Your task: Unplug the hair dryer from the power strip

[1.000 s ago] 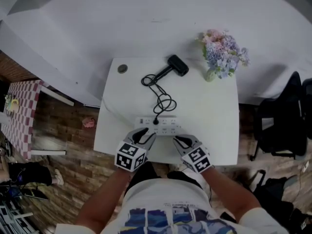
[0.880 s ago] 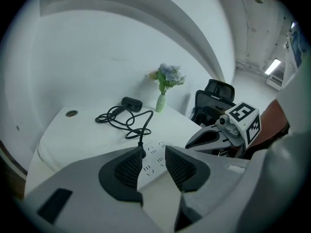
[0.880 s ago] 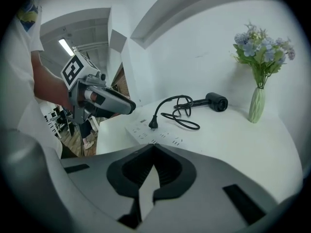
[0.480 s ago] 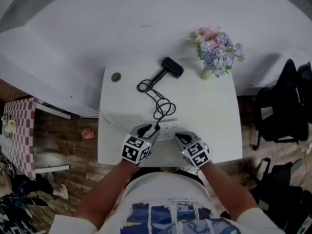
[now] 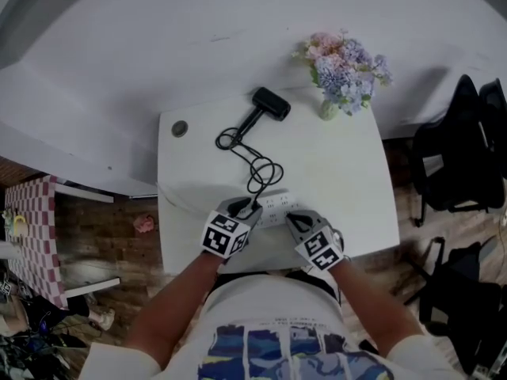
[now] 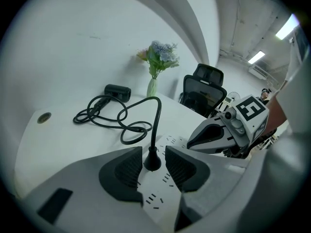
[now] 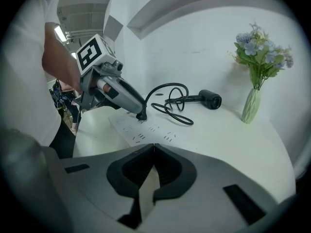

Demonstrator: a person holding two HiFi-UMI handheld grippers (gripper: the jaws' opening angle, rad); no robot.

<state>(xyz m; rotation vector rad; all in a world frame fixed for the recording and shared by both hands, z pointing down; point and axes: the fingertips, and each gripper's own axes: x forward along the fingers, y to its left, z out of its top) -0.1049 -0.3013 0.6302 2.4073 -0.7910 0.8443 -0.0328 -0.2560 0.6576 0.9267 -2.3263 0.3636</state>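
A black hair dryer (image 5: 271, 104) lies at the back of the white table (image 5: 341, 180). Its looped cord (image 5: 257, 169) runs to a black plug (image 6: 152, 161) standing in the white power strip (image 5: 275, 207) near the front edge. My left gripper (image 6: 153, 152) is open, with a pad close on each side of the plug and a thin gap showing on both. My right gripper (image 7: 154, 145) is shut with nothing in it. It sits low at the strip's right end (image 6: 194, 140), and the strip (image 7: 141, 130) lies just ahead of it.
A vase of pastel flowers (image 5: 341, 66) stands at the table's back right corner. A round cap (image 5: 180, 128) sits at the back left. A black office chair (image 5: 467, 157) is right of the table, and a checkered table (image 5: 28, 228) stands on the left floor.
Both grippers have moved forward onto the power strip. The left one now straddles the plug, and the right one has come up to the strip's right end.
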